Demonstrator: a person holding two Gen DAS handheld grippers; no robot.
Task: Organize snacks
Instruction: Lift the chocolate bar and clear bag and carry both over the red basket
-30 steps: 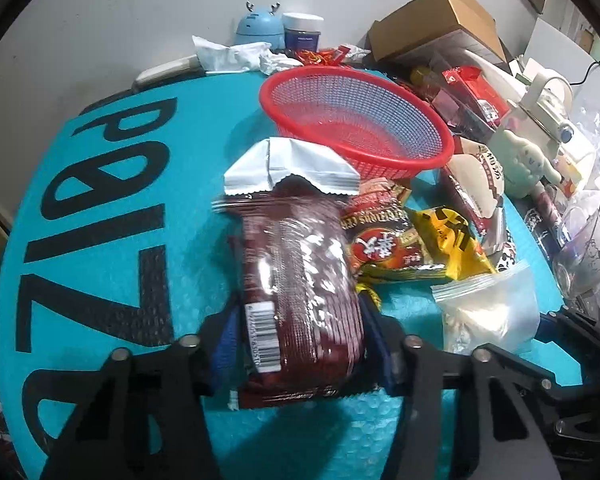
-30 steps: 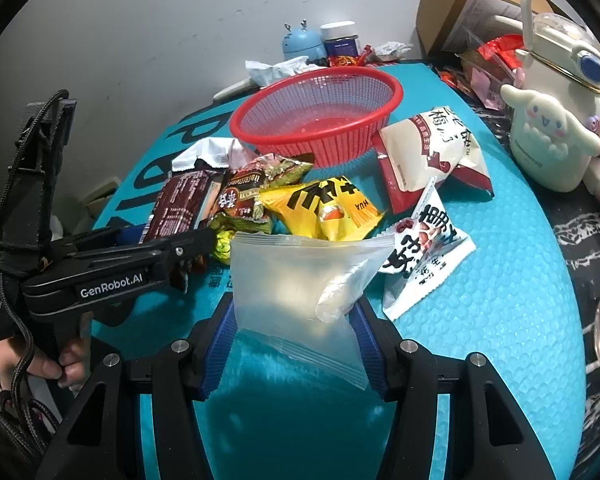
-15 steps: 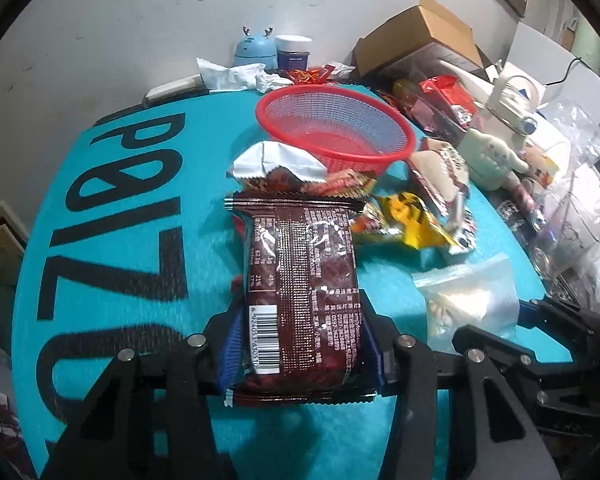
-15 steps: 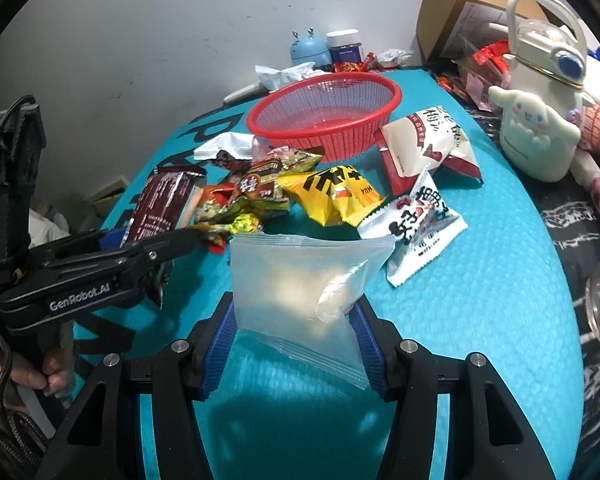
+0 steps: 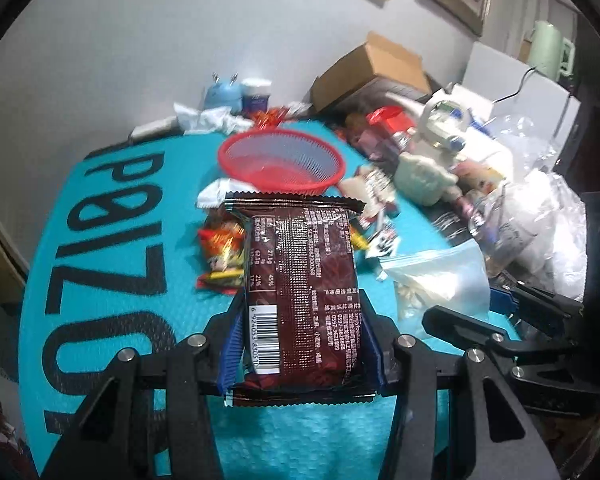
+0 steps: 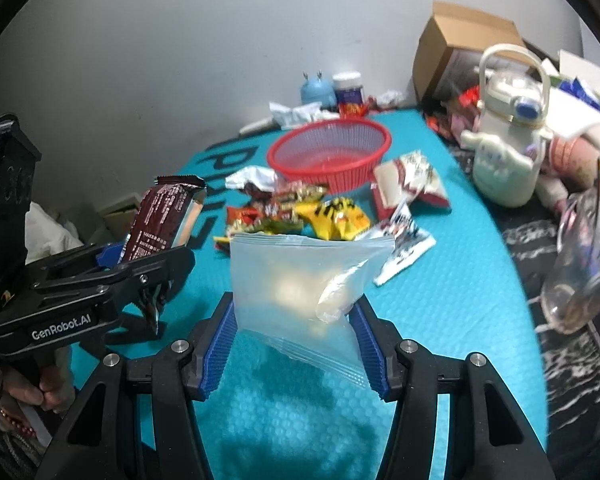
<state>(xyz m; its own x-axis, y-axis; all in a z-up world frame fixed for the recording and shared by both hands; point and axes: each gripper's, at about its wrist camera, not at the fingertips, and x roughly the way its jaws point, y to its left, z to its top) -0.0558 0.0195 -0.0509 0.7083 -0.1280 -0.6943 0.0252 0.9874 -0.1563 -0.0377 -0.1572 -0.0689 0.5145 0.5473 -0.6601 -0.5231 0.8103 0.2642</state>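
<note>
Left wrist, then right wrist: two packs lifted off the mat, red basket empty.
Left wrist view: the left gripper (image 5: 300, 344) clamps the brown snack pack (image 5: 302, 292), now raised clear of the teal mat (image 5: 112, 248); the red basket (image 5: 280, 160) beyond holds nothing. Right wrist view: the right gripper (image 6: 294, 344) pinches the clear zip bag (image 6: 300, 284), likewise lifted, with loose snacks (image 6: 300, 216) left near the basket's front, so both loads look bound there.

Both wrist views look forward and down over their own jaws, close above the teal counter (image 5: 112, 264), facing the wall; both share the red basket (image 5: 282, 160) (and snack pile (image 6: 296, 216)).
</note>
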